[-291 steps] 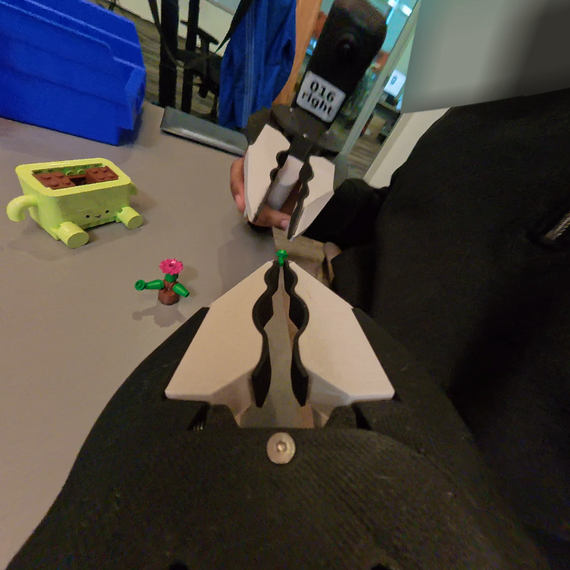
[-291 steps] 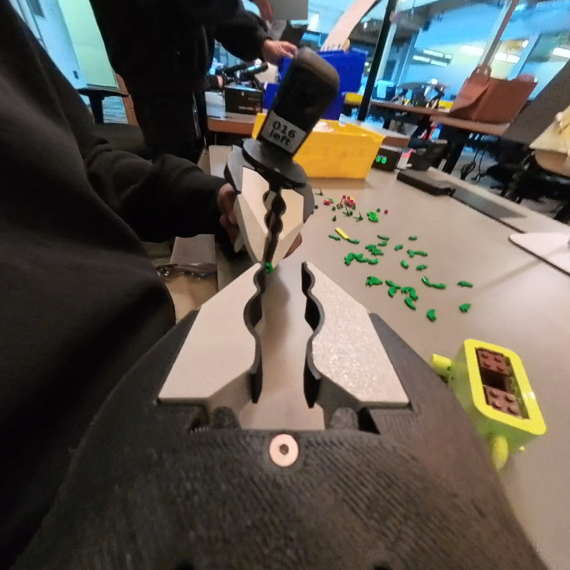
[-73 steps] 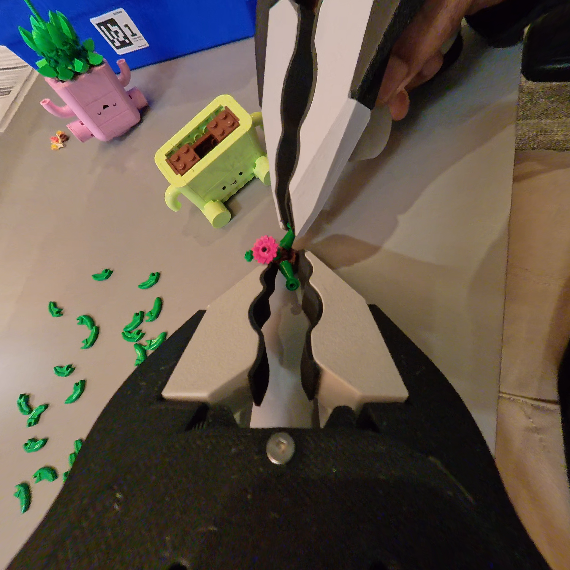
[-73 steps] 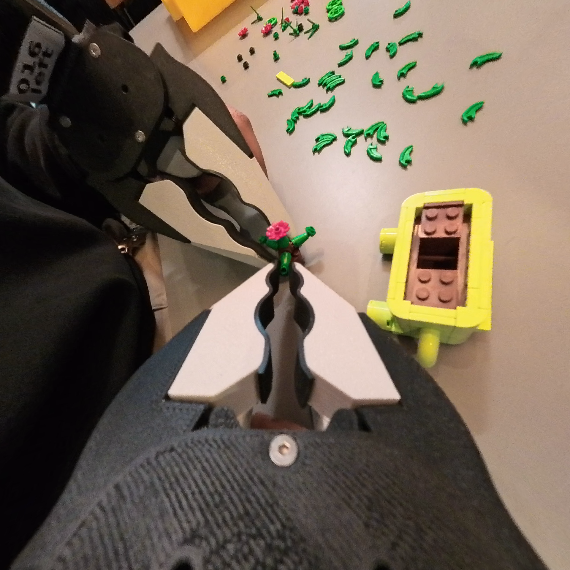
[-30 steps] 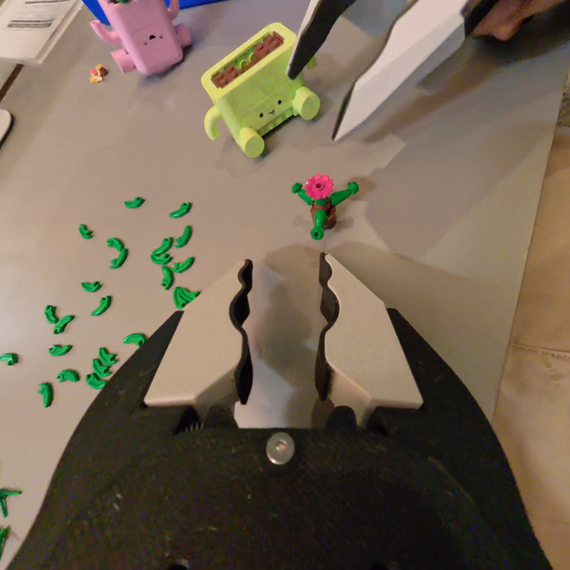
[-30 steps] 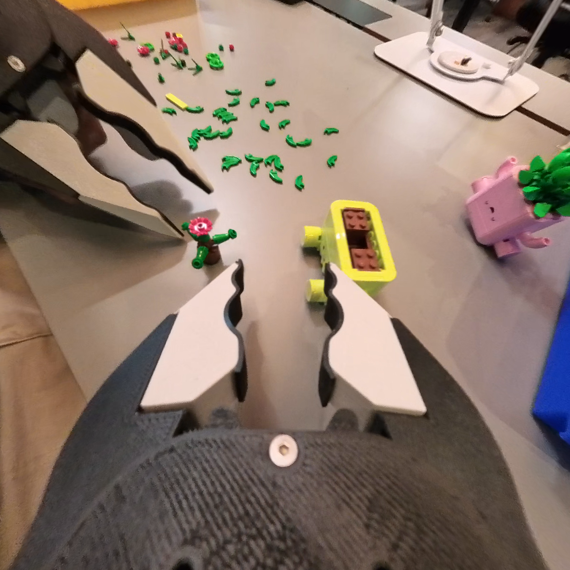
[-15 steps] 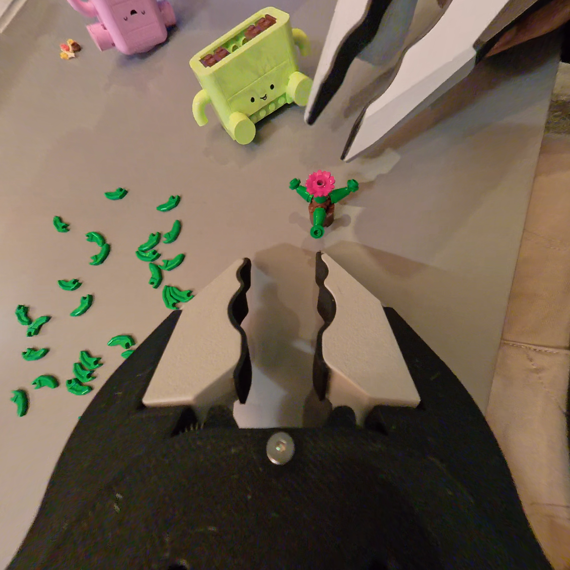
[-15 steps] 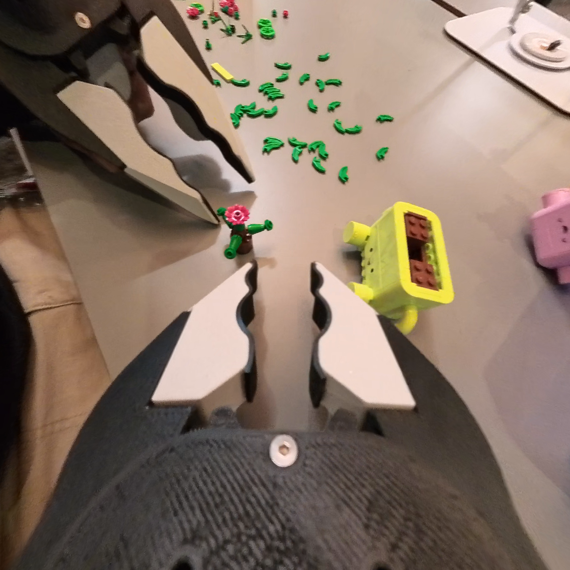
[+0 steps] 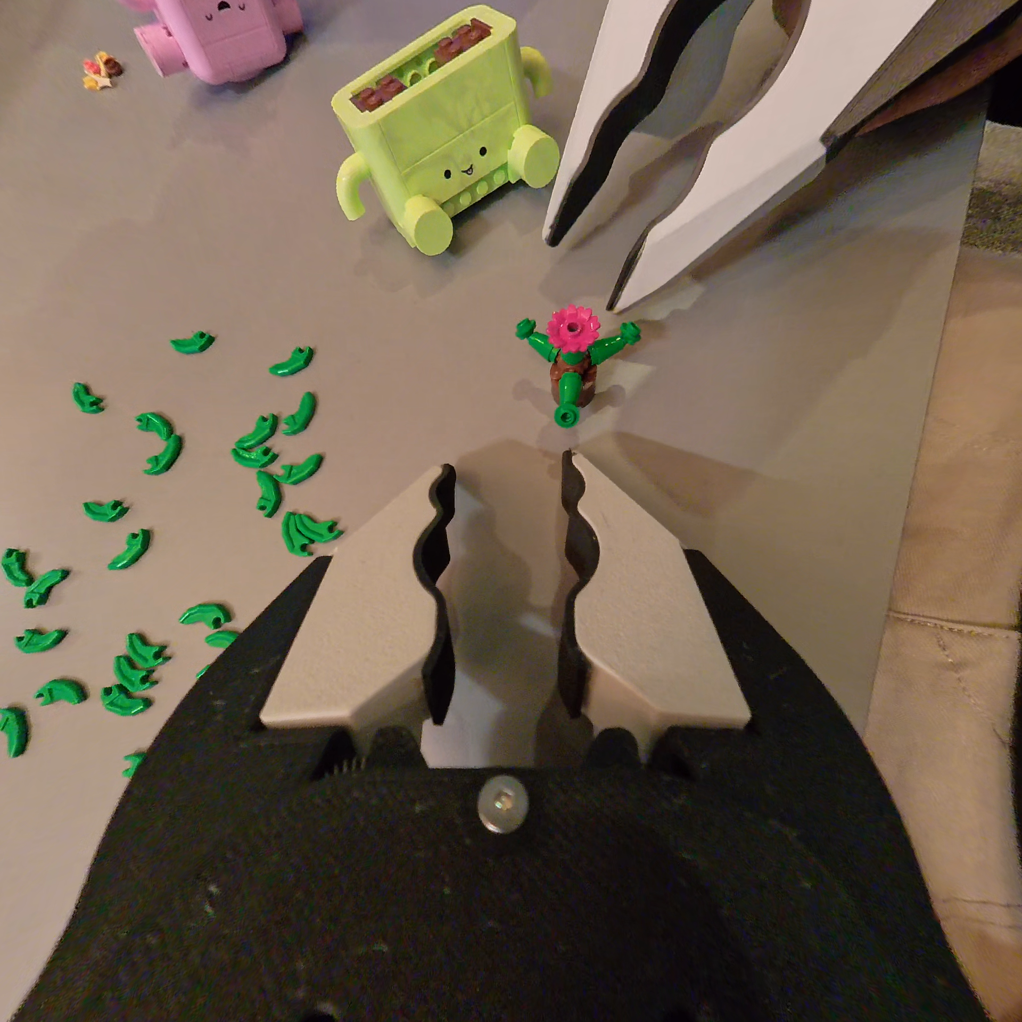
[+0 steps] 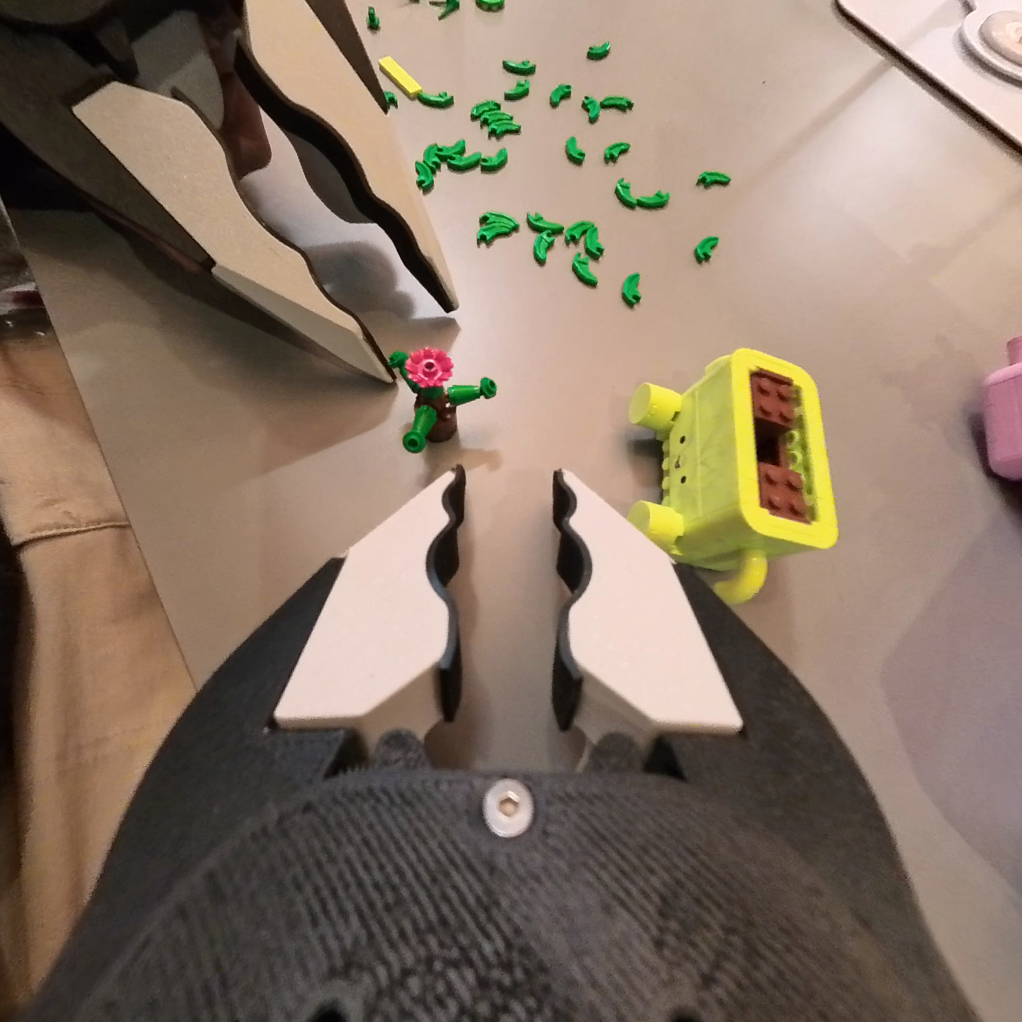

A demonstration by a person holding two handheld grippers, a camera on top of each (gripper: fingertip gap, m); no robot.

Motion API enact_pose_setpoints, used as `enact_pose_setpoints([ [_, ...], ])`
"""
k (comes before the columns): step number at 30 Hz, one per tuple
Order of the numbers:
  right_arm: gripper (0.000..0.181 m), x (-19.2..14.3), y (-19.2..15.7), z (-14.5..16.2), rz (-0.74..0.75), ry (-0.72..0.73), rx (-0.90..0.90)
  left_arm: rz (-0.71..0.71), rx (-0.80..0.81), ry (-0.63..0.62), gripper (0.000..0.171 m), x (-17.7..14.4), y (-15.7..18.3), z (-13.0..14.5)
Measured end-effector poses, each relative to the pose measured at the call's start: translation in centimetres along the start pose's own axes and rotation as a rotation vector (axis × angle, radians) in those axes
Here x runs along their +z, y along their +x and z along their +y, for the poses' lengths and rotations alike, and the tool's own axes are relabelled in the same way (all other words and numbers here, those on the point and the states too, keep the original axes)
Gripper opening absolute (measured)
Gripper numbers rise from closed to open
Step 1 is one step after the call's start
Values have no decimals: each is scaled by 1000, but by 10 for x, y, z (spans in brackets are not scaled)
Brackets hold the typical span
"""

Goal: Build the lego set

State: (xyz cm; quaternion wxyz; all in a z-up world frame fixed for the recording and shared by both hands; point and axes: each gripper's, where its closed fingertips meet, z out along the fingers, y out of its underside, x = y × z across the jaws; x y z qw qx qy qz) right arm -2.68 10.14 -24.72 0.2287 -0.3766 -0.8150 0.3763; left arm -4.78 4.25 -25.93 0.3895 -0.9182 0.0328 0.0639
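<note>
Both grippers, left and right, sit parted and empty by the flower (standing free), so next someone probably grabs it for the green pot.

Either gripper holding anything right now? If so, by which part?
Nothing held. Left gripper and right gripper are both open and empty; the flower piece stands free on the table.

Each gripper, left and right, had a textured black body with one silver screw at its centre and two pale grey wedge fingers lined with wavy black pads. The person wore tan trousers.
</note>
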Motion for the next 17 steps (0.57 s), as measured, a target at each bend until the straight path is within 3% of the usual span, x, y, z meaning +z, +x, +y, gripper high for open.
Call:
enact_pose_setpoints([
  [17, 26, 5, -3, 6, 0, -46, -25, -12, 43, 5, 33, 0, 3, 0],
])
